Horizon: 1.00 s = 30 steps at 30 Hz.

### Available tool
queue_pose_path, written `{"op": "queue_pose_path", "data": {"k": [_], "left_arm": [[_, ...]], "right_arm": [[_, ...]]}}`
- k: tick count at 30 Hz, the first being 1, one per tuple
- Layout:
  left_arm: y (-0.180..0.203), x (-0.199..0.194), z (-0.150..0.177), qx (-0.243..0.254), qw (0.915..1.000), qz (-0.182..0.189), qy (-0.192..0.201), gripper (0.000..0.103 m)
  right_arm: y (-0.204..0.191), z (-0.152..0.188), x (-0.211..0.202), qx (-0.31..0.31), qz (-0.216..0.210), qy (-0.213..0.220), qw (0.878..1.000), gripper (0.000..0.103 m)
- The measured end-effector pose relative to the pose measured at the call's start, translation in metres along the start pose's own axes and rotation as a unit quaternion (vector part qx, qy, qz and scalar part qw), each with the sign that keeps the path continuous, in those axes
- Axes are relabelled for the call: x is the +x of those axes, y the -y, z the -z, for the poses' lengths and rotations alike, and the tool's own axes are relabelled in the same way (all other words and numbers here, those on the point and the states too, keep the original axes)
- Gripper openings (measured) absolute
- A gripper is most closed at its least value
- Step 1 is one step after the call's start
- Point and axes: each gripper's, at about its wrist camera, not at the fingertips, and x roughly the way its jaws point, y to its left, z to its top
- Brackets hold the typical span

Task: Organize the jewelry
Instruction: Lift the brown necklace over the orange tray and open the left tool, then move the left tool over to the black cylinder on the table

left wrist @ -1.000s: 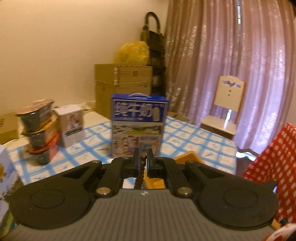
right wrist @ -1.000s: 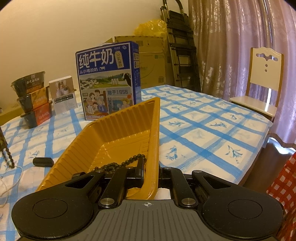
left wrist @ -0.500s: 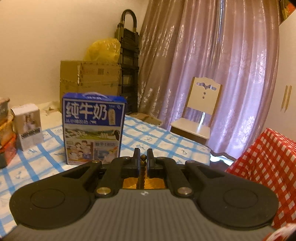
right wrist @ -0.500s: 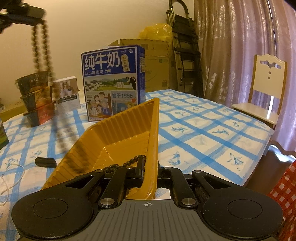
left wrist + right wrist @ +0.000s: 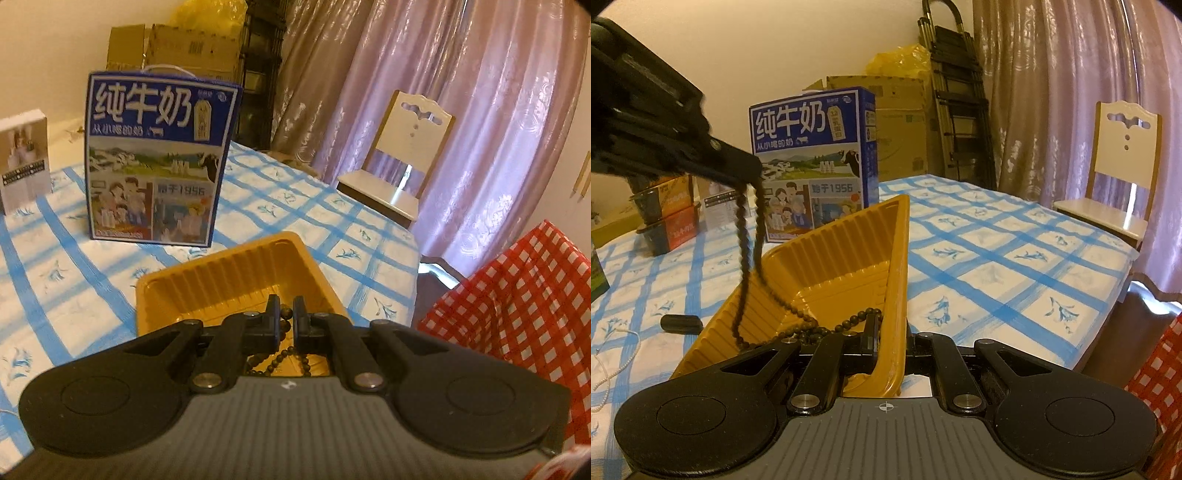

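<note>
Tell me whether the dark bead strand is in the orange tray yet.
Partly in. The bead strand hangs from the left gripper, its lower end pooled inside the orange tray.

both grippers share one build. the left gripper (image 5: pixel 285 320) has a wide grey ribbed body at the near edge with a small white emblem at its middle, flanked by two rounded matte black lobes, each with a shallow circular recess. black linkage arms run forward from silver round pivot screws to two short black fingers (image 5: pixel 272 314). the right gripper (image 5: pixel 892 338) looks the same, its grey ribbed body carrying a white crosshair mark, with silver screws at the near and far link joints
</note>
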Motion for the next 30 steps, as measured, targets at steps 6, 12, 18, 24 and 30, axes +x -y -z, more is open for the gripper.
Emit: {"op": "queue_pose_path", "data": {"k": [6,12,18,24,30], "left_arm": [[-0.004,0.015,0.007,-0.014,0.9997,0.007,-0.019,0.009],[-0.014,0.008,0.016,-0.033,0.9992,-0.009,-0.019,0.017],[-0.032,-0.022,0.025,-0.042,0.9975,-0.057,-0.001,0.026],[-0.058,-0.053,0.042,-0.055,0.9924,-0.110,-0.003,0.028],[-0.088,-0.086,0.064,-0.075,0.9845,-0.159,-0.011,0.028]], "right_arm": [[0.000,0.000,0.000,0.001,0.000,0.000,1.000,0.009],[0.001,0.001,0.000,0.004,0.000,-0.001,1.000,0.009],[0.002,0.002,0.000,0.005,0.000,-0.002,1.000,0.009],[0.001,0.002,-0.001,0.003,0.001,-0.002,1.000,0.009],[0.001,0.002,-0.001,0.003,0.001,-0.002,1.000,0.009]]}}
